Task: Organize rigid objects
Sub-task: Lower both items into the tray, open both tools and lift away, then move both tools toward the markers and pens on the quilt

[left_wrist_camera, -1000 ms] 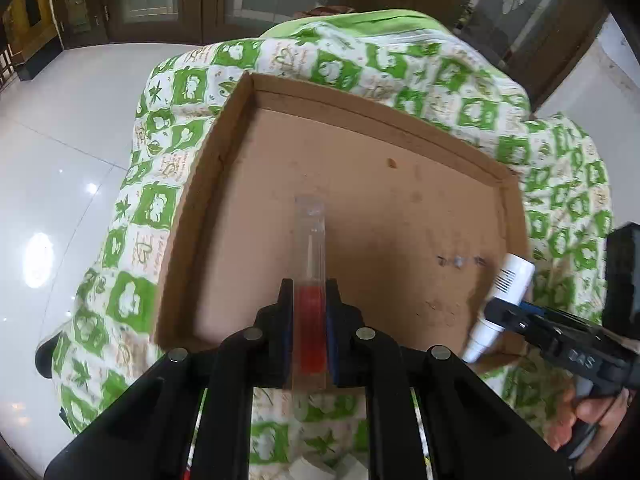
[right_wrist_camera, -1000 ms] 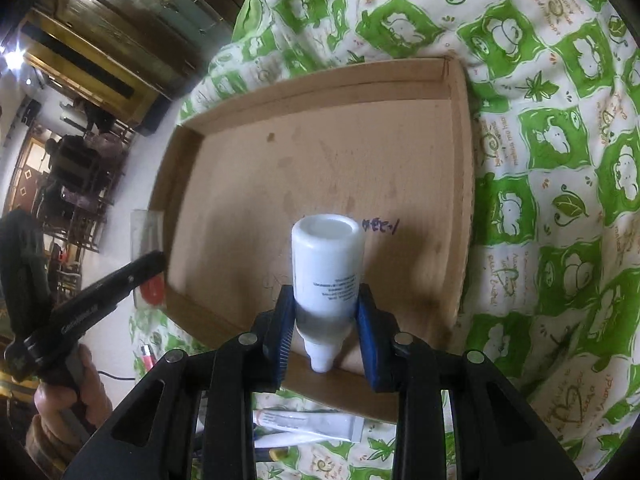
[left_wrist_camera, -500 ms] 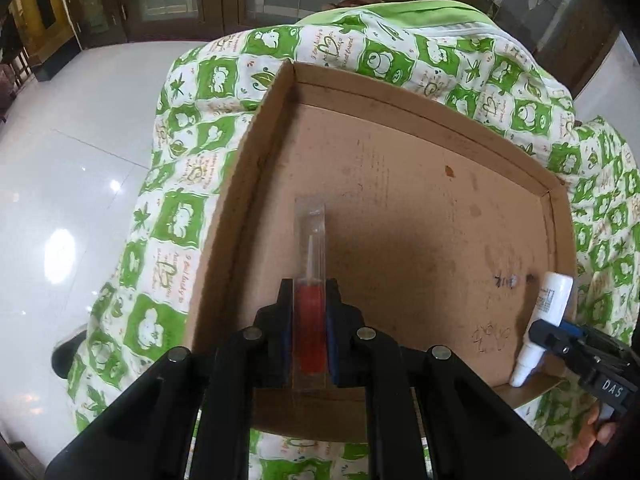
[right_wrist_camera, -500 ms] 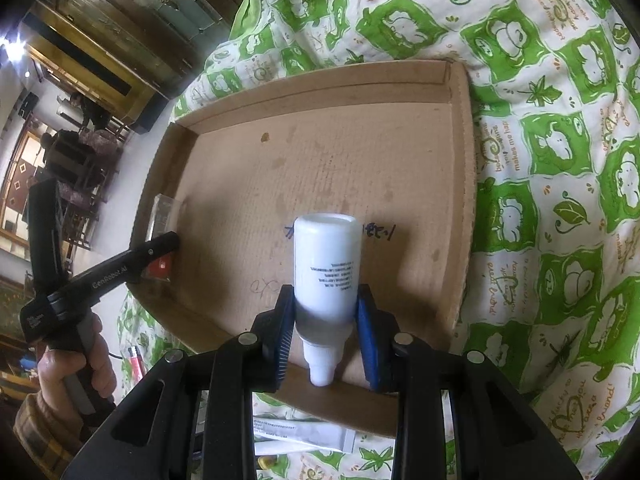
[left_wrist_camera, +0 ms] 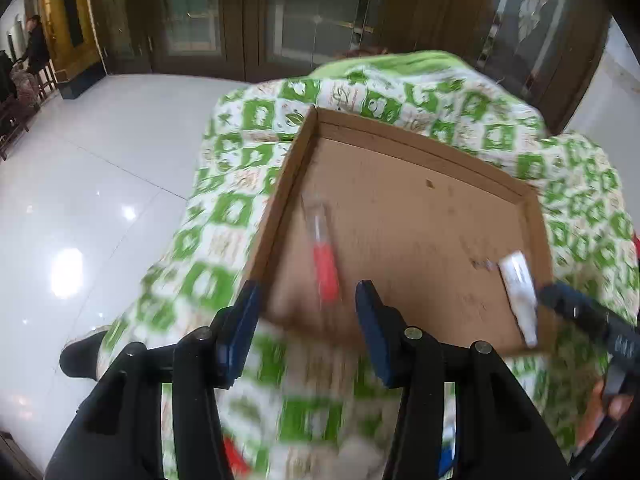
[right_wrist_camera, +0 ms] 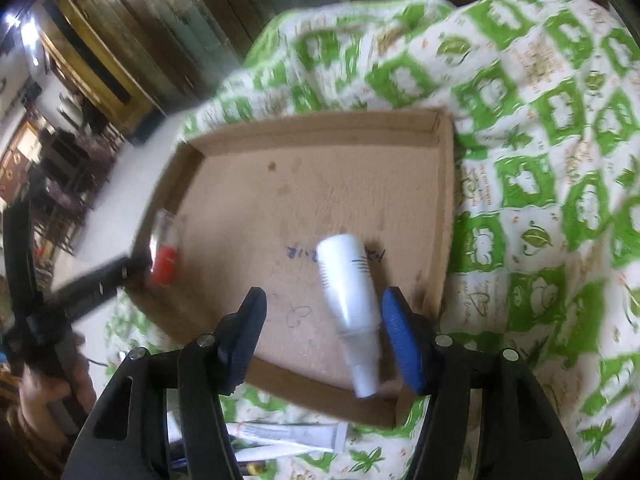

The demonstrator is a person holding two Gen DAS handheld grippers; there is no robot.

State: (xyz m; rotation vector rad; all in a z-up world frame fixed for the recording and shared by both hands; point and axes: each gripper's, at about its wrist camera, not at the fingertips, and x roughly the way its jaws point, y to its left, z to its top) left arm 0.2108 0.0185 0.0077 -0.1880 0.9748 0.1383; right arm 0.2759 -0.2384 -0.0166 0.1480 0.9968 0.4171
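A shallow cardboard tray point(left_wrist_camera: 420, 216) point(right_wrist_camera: 304, 184) lies on a green-and-white patterned cloth. A clear tube with a red end point(left_wrist_camera: 322, 254) point(right_wrist_camera: 165, 252) lies inside it by the left wall, free of my left gripper point(left_wrist_camera: 306, 326), whose jaws are opening with nothing pressed between them. A white bottle point(right_wrist_camera: 352, 300) point(left_wrist_camera: 518, 290) lies tilted near the tray's near right corner, nozzle toward me. My right gripper point(right_wrist_camera: 324, 342) is opening around it; the bottle rests close to the right pad, and the left pad stands clear of it.
The patterned cloth point(right_wrist_camera: 540, 200) covers the surface around the tray. A white tube point(right_wrist_camera: 288, 436) and other small items lie on the cloth in front of the tray. Glossy white floor point(left_wrist_camera: 80, 200) drops away at the left. Each view shows the other gripper and a hand at its edge.
Both grippers were shut, the left on the red-ended tube, the right on the white bottle. Both have opened and drawn back, leaving the tube and the bottle lying in the tray.
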